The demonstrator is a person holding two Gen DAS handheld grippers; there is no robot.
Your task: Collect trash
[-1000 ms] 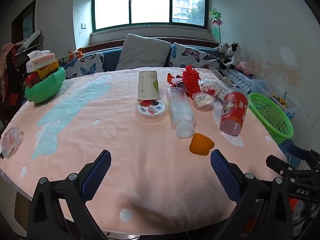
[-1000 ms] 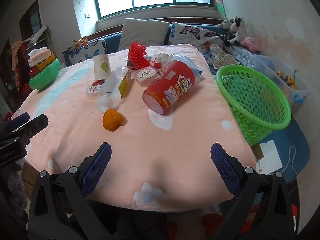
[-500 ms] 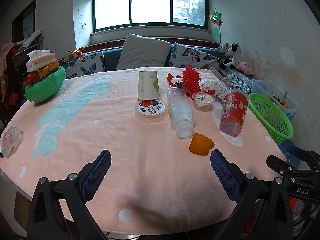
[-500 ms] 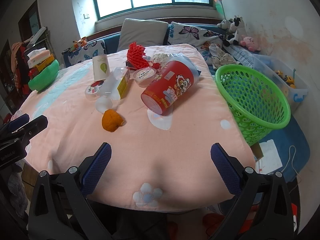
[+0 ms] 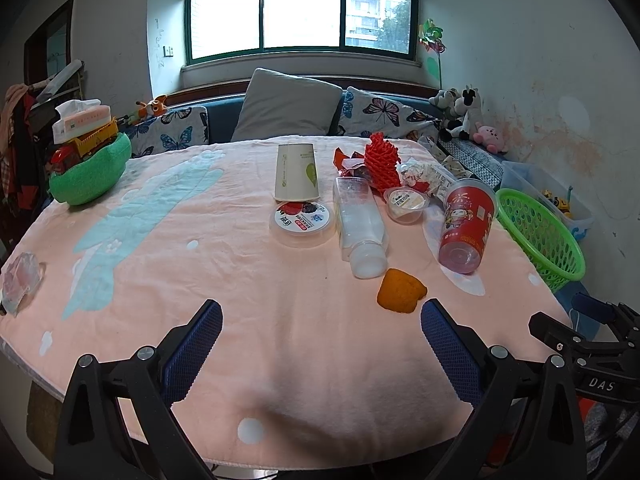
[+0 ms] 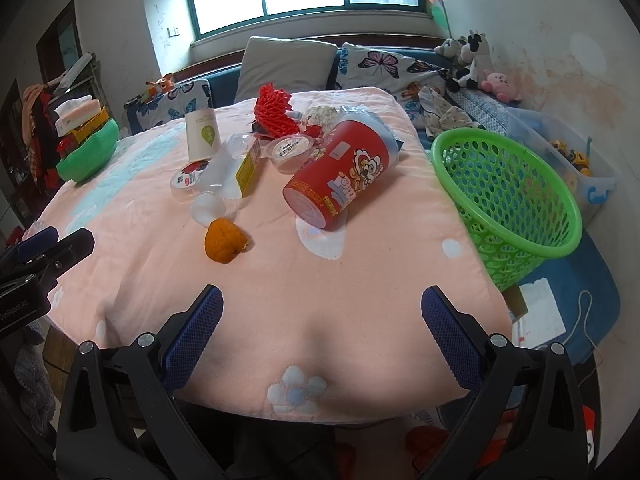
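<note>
the left gripper [image 5: 321,325] and the right gripper [image 6: 322,311] both hang over the near edge of the round table with the pink cloth [image 5: 224,280], jaws spread wide and gripping nothing. a broad bare stretch of cloth lies between each gripper and the clutter.

taking the red printed plastic cup [image 6: 340,174] as the mark: it lies on its side, mouth away from the grippers. the orange peel piece [image 6: 224,241] sits nearer the grippers to its left, the clear plastic bottle [image 5: 358,220] lies just beside the peel, and the small clear pudding tub [image 5: 406,204] is just behind the cup. the green perforated plastic basket [image 6: 516,200] stands off the table edge to its right.

the right wrist view shows the basket's open mouth whole; the left wrist view shows only part of it, but adds a crumpled clear wrapper [image 5: 20,282] at the table's far left edge.
</note>
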